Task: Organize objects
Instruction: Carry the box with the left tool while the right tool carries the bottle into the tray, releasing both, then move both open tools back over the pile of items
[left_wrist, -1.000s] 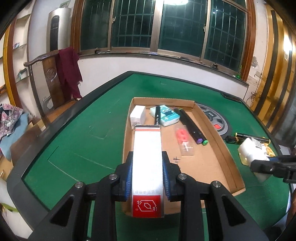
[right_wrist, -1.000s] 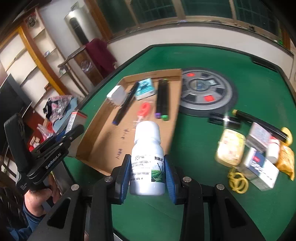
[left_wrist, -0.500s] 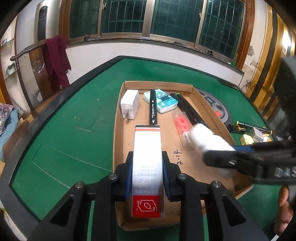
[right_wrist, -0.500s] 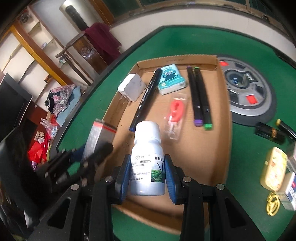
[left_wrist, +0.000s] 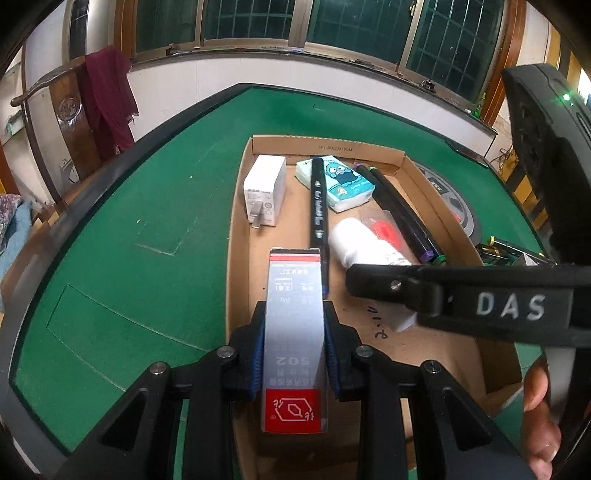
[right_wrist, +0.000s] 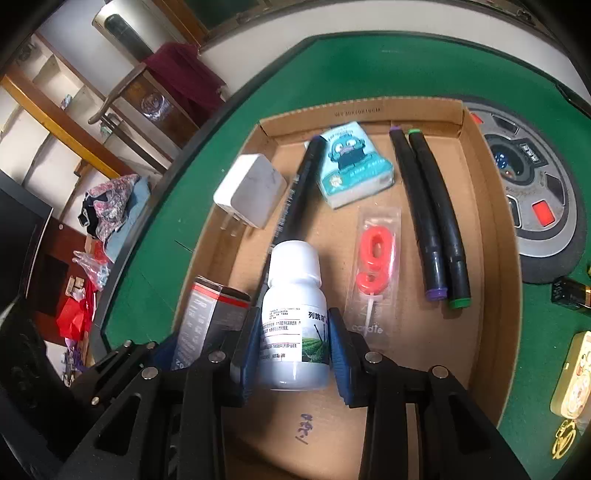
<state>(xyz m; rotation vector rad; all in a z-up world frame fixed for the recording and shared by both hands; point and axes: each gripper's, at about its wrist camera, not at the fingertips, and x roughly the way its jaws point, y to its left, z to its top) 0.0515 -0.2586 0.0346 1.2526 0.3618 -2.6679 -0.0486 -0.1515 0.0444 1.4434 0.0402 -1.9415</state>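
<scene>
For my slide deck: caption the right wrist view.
Right gripper holds a white plastic bottle above a shallow cardboard tray of markers, beside the left gripper's grey-and-red carton.

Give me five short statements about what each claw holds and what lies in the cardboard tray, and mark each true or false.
1. The left claw grips a grey and red box. True.
2. The right claw is empty. False: it grips a white bottle.
3. The cardboard tray holds two black markers side by side. True.
4. The red number candle lies on the green table. False: it lies in the tray.
5. The white charger lies in the tray. True.
</scene>
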